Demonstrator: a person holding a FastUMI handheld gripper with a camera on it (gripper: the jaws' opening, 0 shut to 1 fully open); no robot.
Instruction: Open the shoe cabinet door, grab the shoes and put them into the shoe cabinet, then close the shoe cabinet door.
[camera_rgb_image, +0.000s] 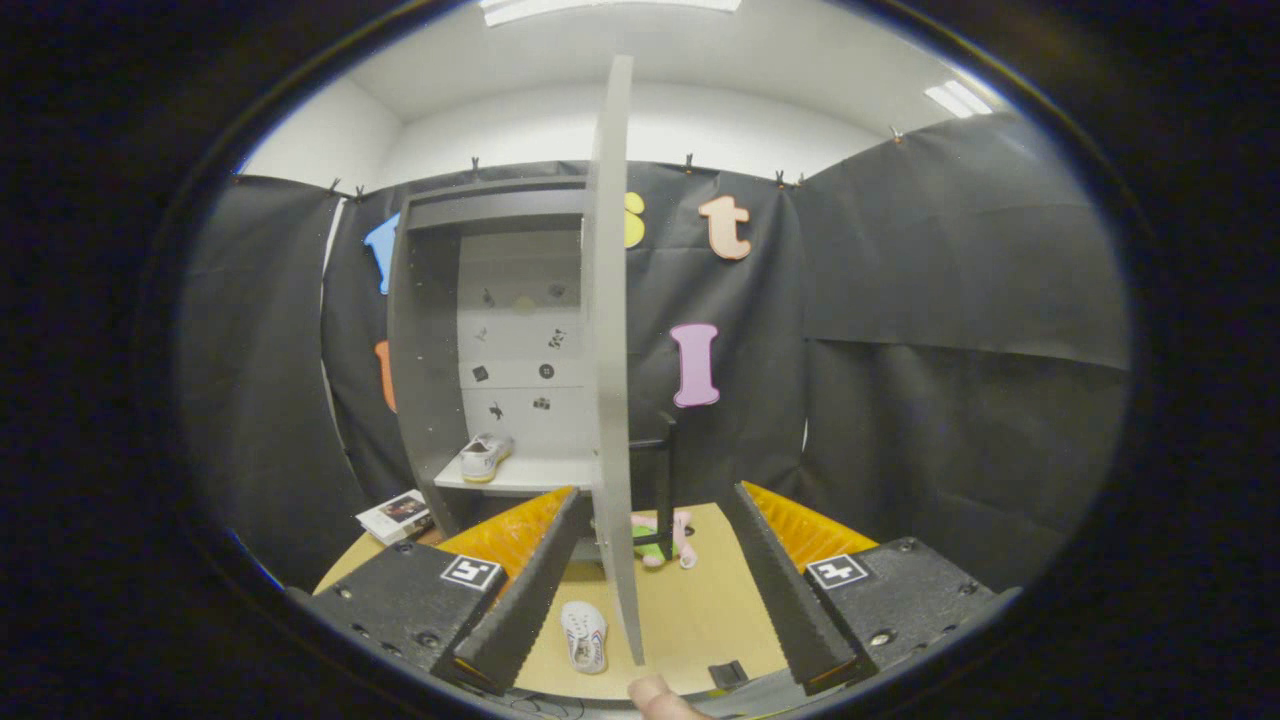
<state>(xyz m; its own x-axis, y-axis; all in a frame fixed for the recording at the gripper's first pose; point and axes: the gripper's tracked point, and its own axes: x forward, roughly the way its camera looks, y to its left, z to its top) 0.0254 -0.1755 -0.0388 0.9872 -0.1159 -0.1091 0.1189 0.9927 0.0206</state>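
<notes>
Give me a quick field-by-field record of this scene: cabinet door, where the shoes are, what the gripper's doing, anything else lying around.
cabinet door: open, door panel seen edge-on, standing between the fingers
shoe cabinet: grey, white shelf inside
shoe on shelf: white, on the cabinet's lower shelf
shoe on table: white, sole up, between the fingers, left of the door edge
hand-held gripper: open, holding nothing
table: tan top
other items: pink and green toy beyond the door; booklet left of the cabinet
</notes>
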